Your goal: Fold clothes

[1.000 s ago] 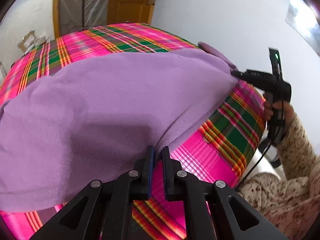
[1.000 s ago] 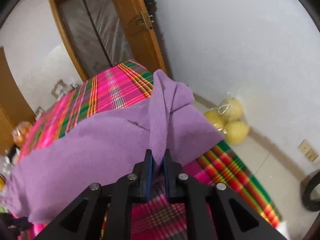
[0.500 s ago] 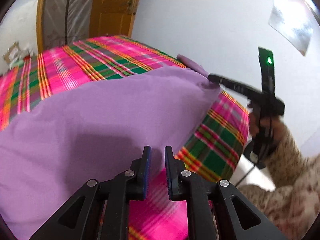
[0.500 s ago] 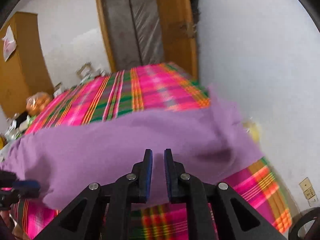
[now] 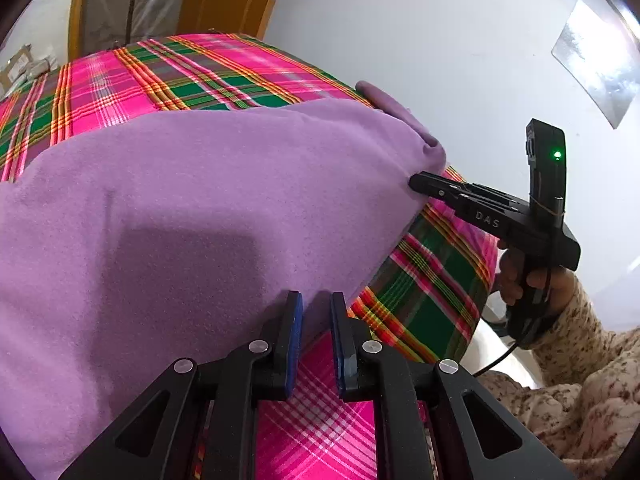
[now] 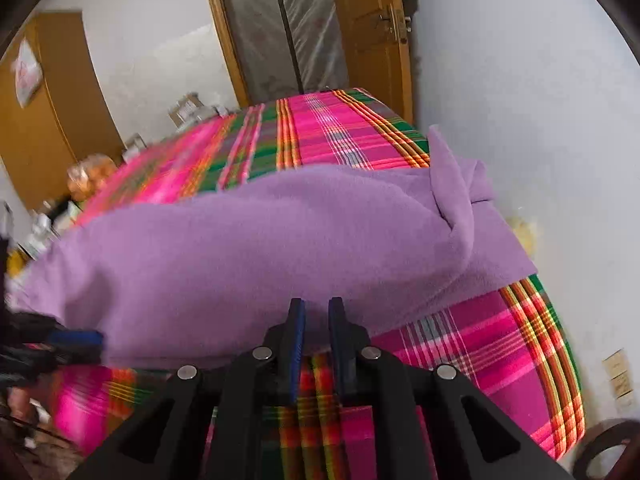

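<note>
Only left view showed right tongs at purple cloth edge; grip unclear. Left tongs slightly apart, empty; bed partly covered.

1. The purple garment covers the near part of the plaid bed; both near corners and the near edge between them lie under or just beside it.
2. The far half of the bed, toward the wooden door, shows bare plaid with nothing standing on it.
3. Along the bed's right edge the white wall stands close, leaving only a narrow gap.
4. Past the bed's left edge, a wooden cabinet and blurred clutter crowd the side.
</note>
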The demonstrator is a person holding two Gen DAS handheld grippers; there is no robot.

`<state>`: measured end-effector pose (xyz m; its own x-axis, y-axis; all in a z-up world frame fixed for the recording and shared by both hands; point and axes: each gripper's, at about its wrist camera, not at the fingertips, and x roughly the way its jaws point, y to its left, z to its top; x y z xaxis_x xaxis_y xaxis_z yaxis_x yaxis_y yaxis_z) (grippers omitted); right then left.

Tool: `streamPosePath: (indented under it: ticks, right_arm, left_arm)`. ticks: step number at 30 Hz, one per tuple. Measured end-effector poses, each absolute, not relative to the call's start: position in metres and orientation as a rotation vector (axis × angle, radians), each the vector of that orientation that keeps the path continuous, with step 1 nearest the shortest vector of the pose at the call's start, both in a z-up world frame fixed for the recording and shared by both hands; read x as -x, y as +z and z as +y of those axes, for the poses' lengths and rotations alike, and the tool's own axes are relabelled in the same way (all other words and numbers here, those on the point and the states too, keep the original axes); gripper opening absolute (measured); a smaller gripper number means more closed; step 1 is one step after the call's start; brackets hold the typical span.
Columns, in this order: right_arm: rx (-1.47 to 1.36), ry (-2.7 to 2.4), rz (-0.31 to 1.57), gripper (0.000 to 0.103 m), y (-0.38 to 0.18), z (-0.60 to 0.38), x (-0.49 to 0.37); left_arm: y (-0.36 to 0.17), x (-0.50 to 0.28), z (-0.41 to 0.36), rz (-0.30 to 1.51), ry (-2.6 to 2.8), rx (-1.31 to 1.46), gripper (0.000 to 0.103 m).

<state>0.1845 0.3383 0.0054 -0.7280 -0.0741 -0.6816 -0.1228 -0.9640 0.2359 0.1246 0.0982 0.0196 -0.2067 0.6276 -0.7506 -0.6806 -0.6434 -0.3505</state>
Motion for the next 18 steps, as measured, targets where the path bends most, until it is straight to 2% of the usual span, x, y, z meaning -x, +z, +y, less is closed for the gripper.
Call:
streamPosePath:
  ticks: [2,7,9,18]
  right_arm:
    - [1.092,2.877,0.489,0.012,0.017,0.352,-0.182]
    - [0.933,2.764,0.47,0.015,0.037,0.396,-0.16]
    - [0.948,2.72,0.46,0.025,0.037,0.409,-0.141]
    - [1.103,2.605,0.315,0.028,0.014,0.43,-0.075]
  left_arm:
    - [0.02,-0.123,0.097,0.062,1.948,1.178,0.014]
    - [0.019,-0.118,0.096,0.04,1.961,1.189,0.014]
    - [0.019,-0.116,0.095,0.031,1.966,1.193,0.014]
    - [0.019,-0.109,0.095,0.002,1.989,1.211,0.014]
